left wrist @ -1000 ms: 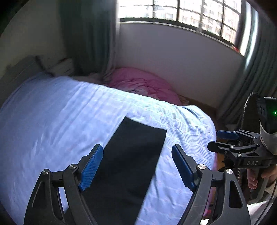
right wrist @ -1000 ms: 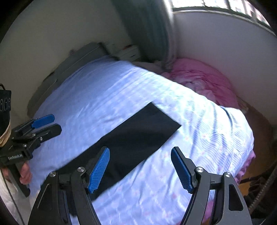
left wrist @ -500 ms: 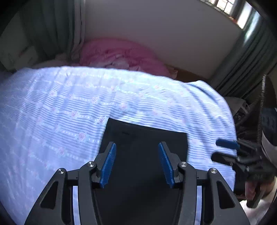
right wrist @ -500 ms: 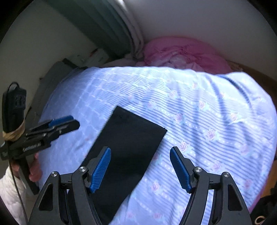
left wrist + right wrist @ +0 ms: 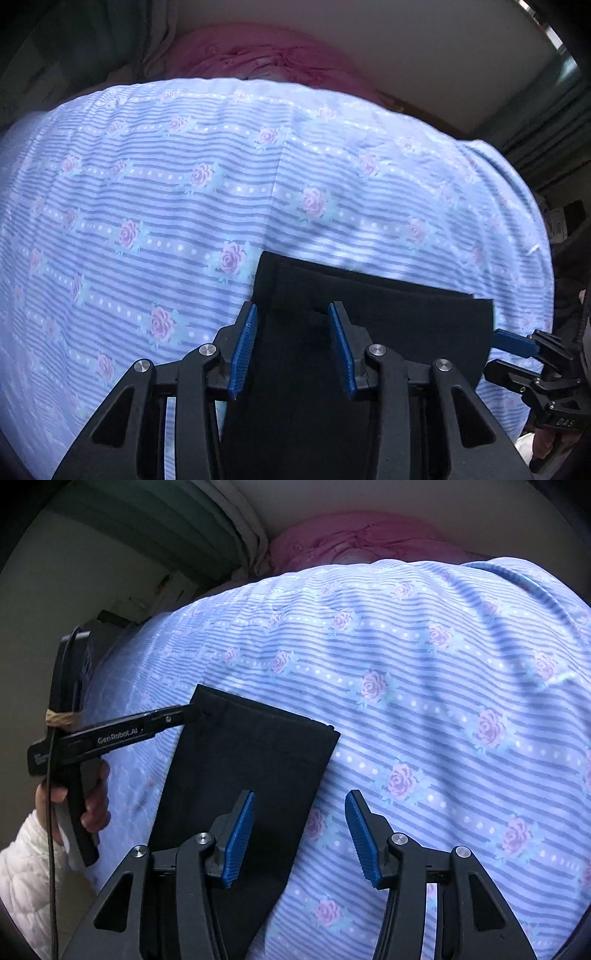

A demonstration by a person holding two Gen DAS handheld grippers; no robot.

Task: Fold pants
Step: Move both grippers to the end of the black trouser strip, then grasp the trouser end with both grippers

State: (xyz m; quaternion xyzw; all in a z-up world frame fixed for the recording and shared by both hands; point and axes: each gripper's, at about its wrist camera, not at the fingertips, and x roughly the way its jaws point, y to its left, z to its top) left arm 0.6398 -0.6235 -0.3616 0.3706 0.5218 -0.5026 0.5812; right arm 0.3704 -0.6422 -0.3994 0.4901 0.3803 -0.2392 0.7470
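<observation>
Black pants (image 5: 391, 325) lie flat as a long strip on the blue striped bedspread (image 5: 184, 206). Their far end is a straight edge; they also show in the right wrist view (image 5: 251, 760). My left gripper (image 5: 291, 343) is open and low over the far left corner of the pants, its jaws straddling the cloth. In the right wrist view its fingertips (image 5: 184, 714) reach that corner. My right gripper (image 5: 299, 834) is open over the right edge of the pants, left pad above the cloth, right pad above the bedspread. It shows at the pants' right corner in the left wrist view (image 5: 513, 343).
A pink blanket (image 5: 266, 62) is heaped at the far side of the bed against the white wall. Grey-green curtains (image 5: 184, 528) hang at the far left. The bedspread drops off at the right edge (image 5: 528, 206). A dark headboard (image 5: 107, 627) stands at left.
Both grippers have dropped down and forward to the far end of the pants. The left jaws have narrowed from wide open to a smaller gap around the left corner.
</observation>
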